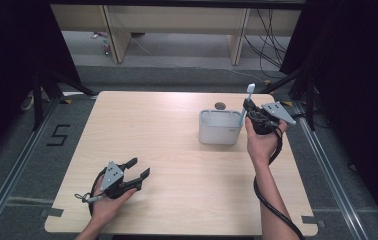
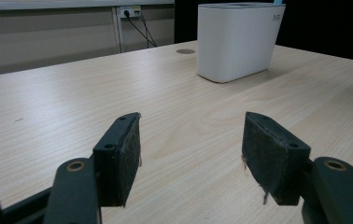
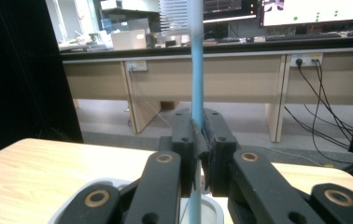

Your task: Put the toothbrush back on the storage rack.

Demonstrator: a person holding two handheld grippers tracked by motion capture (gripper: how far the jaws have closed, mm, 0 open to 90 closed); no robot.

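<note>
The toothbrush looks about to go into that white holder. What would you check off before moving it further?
1. Right claw shut firmly on the toothbrush: ok.
2. Toothbrush upright, head on top: ok, seen in the high view.
3. Handle's lower end over the white holder: ok, it dips past the rim in the right gripper view.
4. Which compartment it enters: cannot tell.
5. Left claw open, holding nothing, well away from the holder: ok.
6. Holder standing flat on the table: ok.
</note>
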